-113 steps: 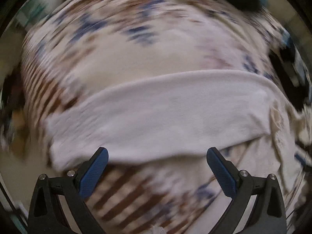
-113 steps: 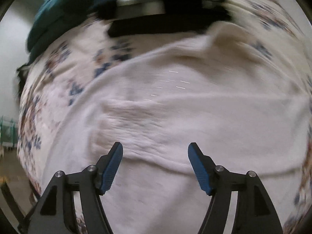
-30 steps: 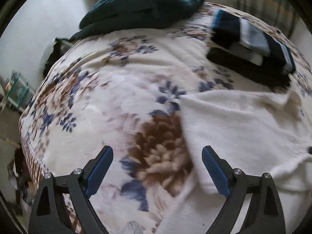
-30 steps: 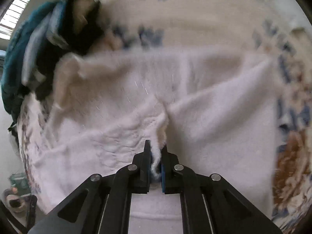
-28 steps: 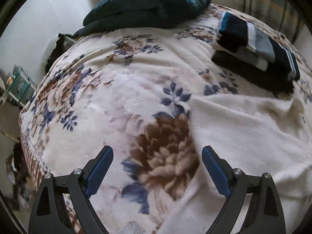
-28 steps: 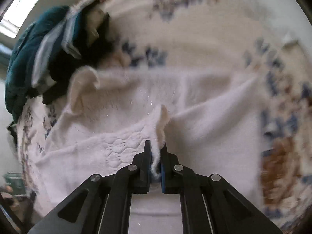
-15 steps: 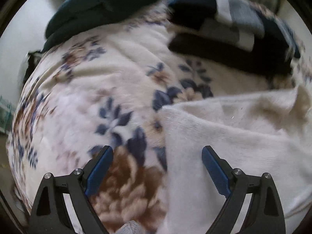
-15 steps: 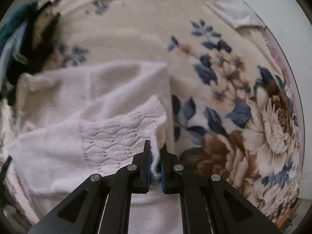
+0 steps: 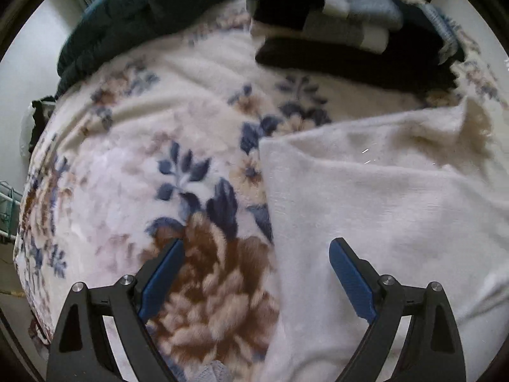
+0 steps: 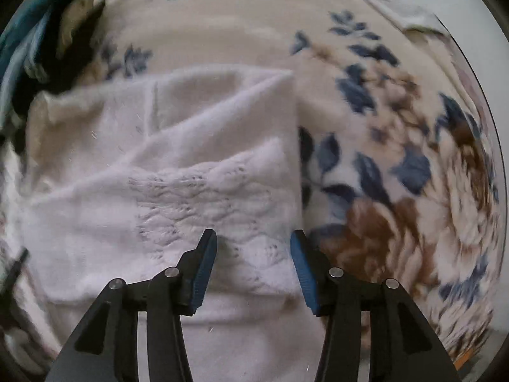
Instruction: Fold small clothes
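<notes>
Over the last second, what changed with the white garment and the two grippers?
The right gripper, clamped on a knit edge of the white garment, carried that flap across toward the garment's straight edge, and its jaws have just been opening, letting it go; the flap now lies flat. The left gripper stayed open and empty, closing in over the garment's edge. The folded dark clothes and floral blanket are unchanged.

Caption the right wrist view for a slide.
Right tongs, jaws just opened, above the folded white knit garment on the floral blanket.
</notes>
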`<state>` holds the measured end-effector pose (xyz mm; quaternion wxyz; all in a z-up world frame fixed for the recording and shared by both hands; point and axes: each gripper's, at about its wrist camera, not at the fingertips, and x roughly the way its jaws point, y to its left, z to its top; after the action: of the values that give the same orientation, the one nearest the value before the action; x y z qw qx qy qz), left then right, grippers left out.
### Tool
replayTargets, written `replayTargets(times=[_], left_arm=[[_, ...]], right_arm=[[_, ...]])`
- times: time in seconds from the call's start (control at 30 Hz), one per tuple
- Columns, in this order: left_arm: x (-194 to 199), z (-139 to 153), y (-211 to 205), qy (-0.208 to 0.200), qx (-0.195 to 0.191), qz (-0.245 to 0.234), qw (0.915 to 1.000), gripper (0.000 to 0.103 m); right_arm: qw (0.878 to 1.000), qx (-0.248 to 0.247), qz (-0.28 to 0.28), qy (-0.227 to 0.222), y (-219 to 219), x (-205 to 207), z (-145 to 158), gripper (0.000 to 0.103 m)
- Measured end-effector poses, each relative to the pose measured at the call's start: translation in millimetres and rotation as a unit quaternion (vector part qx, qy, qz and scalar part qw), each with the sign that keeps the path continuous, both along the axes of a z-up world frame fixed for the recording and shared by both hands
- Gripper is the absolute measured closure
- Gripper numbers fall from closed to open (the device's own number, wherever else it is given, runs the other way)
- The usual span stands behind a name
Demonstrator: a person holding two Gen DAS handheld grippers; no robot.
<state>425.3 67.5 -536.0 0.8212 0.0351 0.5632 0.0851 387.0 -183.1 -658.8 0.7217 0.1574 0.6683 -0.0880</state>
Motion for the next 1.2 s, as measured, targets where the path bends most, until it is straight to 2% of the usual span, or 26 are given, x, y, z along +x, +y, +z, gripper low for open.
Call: replayTargets(times=[0.07, 0.17, 0.3, 0.37, 0.43, 0.5, 0.63, 0.7, 0.73, 0.8, 0.83, 0.87, 0.9, 0.93, 0.97, 1.03, 1.13, 1.2], left_arm=[[-17.3, 20.7, -8.9, -0.015, 0.001, -0.009, 0.9999, 0.010], [-50.0, 46.4, -33.1, -0.011, -0.012, -0.017, 0.9997, 0.010], [-105.1, 75.8, -95.0, -0.001, -0.034, -0.050, 0.9982, 0.010], [-142.2, 81.6, -144.7, 0.010, -0.054, -0.074, 0.9958, 0.010], [-170.1, 77.1, -190.2, 0.034, -0.082, -0.092, 0.9918, 0.010], [-204.0, 59.2, -251.3, 0.075, -0.110, -0.118, 0.9840, 0.010], [-253.3, 18.0, -345.8, 0.134, -0.124, -0.172, 0.9680, 0.010], [-272.9, -4.2, -378.2, 0.165, -0.126, -0.182, 0.9611, 0.011], [-281.9, -19.1, -392.0, 0.186, -0.134, -0.183, 0.9559, 0.016], [-290.4, -36.7, -403.7, 0.206, -0.135, -0.189, 0.9507, 0.038], [-296.4, -48.7, -411.0, 0.215, -0.121, -0.196, 0.9491, 0.070], [-299.4, -53.0, -413.5, 0.210, -0.091, -0.198, 0.9530, 0.086], [-300.6, -52.9, -411.5, 0.198, -0.080, -0.196, 0.9571, 0.092], [-300.1, -50.1, -406.5, 0.190, -0.087, -0.186, 0.9601, 0.099], [-298.1, -43.2, -395.9, 0.182, -0.111, -0.163, 0.9633, 0.100], [-297.2, -25.5, -380.4, 0.162, -0.127, -0.140, 0.9685, 0.101], [-298.9, 3.5, -361.8, 0.136, -0.138, -0.120, 0.9736, 0.101], [-300.6, 17.6, -352.6, 0.128, -0.144, -0.108, 0.9753, 0.101]], right_arm=[[1.000, 0.017, -0.014, -0.014, -9.5, -16.3, 25.5, 0.053], [0.999, 0.042, -0.023, -0.018, -25.5, -54.5, 66.7, 0.048], [0.998, 0.059, -0.009, 0.001, -58.7, -101.7, 101.3, 0.048], [0.998, 0.070, -0.003, 0.009, -76.3, -119.5, 107.6, 0.048], [0.997, 0.074, 0.007, 0.024, -100.6, -132.3, 105.1, 0.048], [0.997, 0.062, 0.021, 0.030, -126.8, -140.7, 103.8, 0.048], [0.997, 0.064, 0.016, 0.041, -173.4, -147.4, 90.5, 0.048], [0.996, 0.072, 0.011, 0.047, -191.0, -146.9, 80.5, 0.048], [0.996, 0.075, 0.011, 0.048, -198.2, -146.0, 76.9, 0.048], [0.995, 0.085, 0.017, 0.050, -207.7, -140.4, 68.4, 0.048], [0.994, 0.090, 0.022, 0.051, -210.1, -135.9, 63.9, 0.048], [0.993, 0.097, 0.030, 0.052, -211.1, -128.5, 57.8, 0.048], [0.993, 0.102, 0.036, 0.053, -210.4, -122.2, 53.0, 0.048], [0.992, 0.110, 0.043, 0.053, -208.5, -116.3, 48.2, 0.048], [0.990, 0.120, 0.052, 0.052, -205.0, -107.8, 43.6, 0.048], [0.986, 0.146, 0.068, 0.045, -195.3, -86.1, 34.8, 0.048], [0.976, 0.199, 0.086, 0.035, -177.4, -50.1, 18.7, 0.048], [0.964, 0.250, 0.081, 0.029, -163.7, -23.4, 1.5, 0.048]])
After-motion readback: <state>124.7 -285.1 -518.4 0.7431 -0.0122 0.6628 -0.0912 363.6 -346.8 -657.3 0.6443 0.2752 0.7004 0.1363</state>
